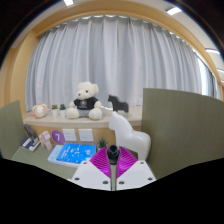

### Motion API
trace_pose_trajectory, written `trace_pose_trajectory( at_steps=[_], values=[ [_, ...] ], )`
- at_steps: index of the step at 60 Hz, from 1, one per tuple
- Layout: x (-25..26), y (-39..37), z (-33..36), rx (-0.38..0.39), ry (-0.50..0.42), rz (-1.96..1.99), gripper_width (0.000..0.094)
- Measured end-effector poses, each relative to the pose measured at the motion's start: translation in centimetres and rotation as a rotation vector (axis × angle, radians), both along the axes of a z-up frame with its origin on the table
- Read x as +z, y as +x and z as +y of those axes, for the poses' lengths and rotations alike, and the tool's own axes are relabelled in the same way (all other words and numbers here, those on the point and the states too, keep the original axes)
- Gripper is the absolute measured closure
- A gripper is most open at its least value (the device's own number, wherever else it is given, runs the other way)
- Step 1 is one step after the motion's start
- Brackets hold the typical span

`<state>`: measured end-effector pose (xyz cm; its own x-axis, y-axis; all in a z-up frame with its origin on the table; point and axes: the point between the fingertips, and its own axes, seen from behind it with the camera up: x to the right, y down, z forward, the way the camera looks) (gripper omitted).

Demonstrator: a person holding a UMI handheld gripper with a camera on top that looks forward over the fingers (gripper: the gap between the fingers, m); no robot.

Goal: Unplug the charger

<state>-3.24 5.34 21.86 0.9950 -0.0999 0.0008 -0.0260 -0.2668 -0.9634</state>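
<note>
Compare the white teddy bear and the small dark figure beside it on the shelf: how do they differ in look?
The teddy bear is white with a dark shirt; the dark figure is black all over. The teddy bear is clearly larger than the dark figure. The teddy bear sits facing forward; what the dark figure is, I cannot tell. Both stand on the shelf before the curtain, beyond the gripper, whose fingers are closed on a dark object, presumably the charger.
</note>
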Motion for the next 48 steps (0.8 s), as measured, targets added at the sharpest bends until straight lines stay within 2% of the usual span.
trace_pose_trajectory(
  at_steps=[9,14,19,20,24,26,31,37,39,40,48],
  values=[
    [-15.0,2.6,-1.9,-0.036,-0.294,0.054,0.0891],
    [-20.3,2.4,-3.2,-0.042,-0.378,0.085,0.0891],
    [-22.8,2.4,-3.8,-0.048,-0.406,0.09,0.0883],
    [-23.1,2.3,-3.9,-0.05,-0.411,0.091,0.0848],
    [-24.4,2.2,-4.2,-0.058,-0.434,0.1,0.0814],
    [-24.2,2.2,-3.8,-0.059,-0.407,0.105,0.0777],
    [-24.4,2.6,-3.7,-0.074,-0.429,0.108,0.0674],
    [-22.1,3.4,-3.2,-0.124,-0.4,0.114,0.0188],
    [-20.5,3.6,-3.0,-0.14,-0.374,0.109,0.0086],
    [-19.5,3.7,-3.0,-0.149,-0.359,0.104,0.0056],
    [-9.9,1.8,-3.4,-0.17,-0.22,0.068,0.0071]
  ],
)
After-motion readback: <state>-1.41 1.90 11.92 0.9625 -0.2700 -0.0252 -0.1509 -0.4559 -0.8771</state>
